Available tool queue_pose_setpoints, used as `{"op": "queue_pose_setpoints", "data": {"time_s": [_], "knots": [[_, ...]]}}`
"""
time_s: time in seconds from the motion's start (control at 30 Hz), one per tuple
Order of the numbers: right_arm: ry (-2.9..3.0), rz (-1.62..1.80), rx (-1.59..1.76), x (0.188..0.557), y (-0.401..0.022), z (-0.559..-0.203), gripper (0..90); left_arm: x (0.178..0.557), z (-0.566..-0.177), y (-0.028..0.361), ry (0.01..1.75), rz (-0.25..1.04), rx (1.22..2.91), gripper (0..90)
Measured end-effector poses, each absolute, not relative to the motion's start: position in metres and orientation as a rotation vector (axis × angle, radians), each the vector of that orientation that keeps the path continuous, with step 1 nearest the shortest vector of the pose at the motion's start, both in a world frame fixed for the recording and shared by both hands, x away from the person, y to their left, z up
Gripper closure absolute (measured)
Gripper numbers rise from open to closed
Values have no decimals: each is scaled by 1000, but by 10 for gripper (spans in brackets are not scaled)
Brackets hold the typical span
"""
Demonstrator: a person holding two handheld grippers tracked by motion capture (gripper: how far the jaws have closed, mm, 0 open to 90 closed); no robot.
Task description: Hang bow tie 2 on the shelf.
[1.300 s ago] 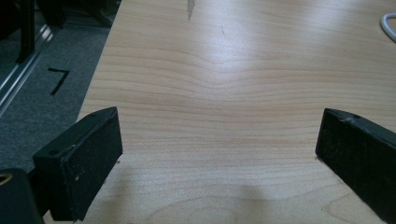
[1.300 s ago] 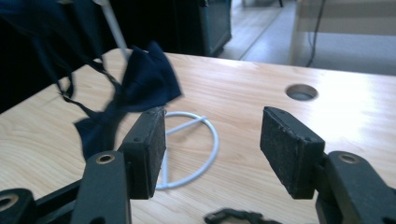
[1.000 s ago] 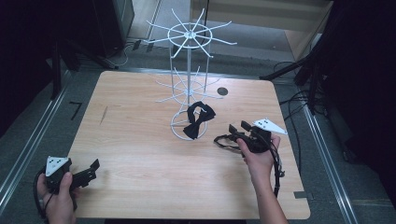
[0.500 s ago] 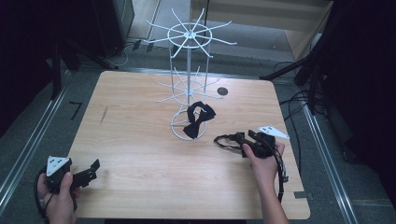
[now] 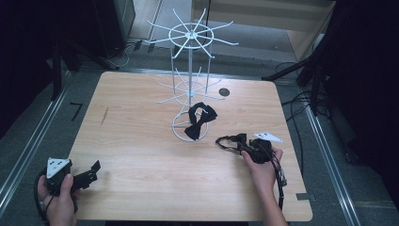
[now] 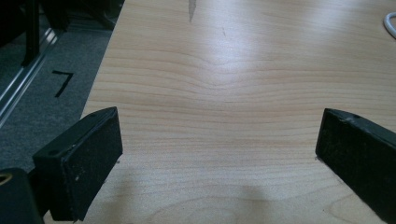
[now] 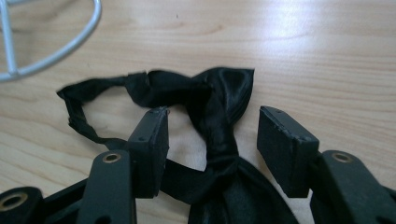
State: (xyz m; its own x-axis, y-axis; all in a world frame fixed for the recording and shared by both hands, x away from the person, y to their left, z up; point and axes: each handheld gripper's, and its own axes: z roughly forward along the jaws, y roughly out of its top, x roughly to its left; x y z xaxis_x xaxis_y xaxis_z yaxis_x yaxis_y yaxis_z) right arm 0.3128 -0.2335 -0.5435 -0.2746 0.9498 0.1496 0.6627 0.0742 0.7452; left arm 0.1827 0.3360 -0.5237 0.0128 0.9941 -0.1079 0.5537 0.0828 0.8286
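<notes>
- Our right gripper (image 7: 212, 135) hangs low over the bench (image 5: 141, 141) near its right edge, jaws half apart and straddling the knot of a black bow tie (image 7: 219, 116); the pads do not press on it, so nothing is grasped yet.
- That bow tie lies flat on the wood, its strap (image 7: 84, 107) looping out toward the wire foot of the white display rack (image 5: 189, 70).
- A second bow tie (image 5: 200, 120) rests on the rack's base ring (lying there or hung from a low arm, we cannot tell).
- Our left gripper (image 5: 91, 170) waits at the near left corner, jaws wide and empty over bare wood.
- We judge the work early: the pick-up is not closed, and lifting the tie onto a rack arm is all still ahead.
</notes>
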Motion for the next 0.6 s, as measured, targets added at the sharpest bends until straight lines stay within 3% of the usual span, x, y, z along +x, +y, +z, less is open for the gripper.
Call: {"op": "queue_pose_setpoints", "data": {"time_s": [0.37, 0.6], "knots": [[1944, 962, 1510, 303, -227, -549, 759, 183, -524, 336, 1634, 758, 1557, 10], [1924, 1024, 1516, 300, -227, -548, 792, 182, -524, 336, 1636, 753, 1550, 10]]}}
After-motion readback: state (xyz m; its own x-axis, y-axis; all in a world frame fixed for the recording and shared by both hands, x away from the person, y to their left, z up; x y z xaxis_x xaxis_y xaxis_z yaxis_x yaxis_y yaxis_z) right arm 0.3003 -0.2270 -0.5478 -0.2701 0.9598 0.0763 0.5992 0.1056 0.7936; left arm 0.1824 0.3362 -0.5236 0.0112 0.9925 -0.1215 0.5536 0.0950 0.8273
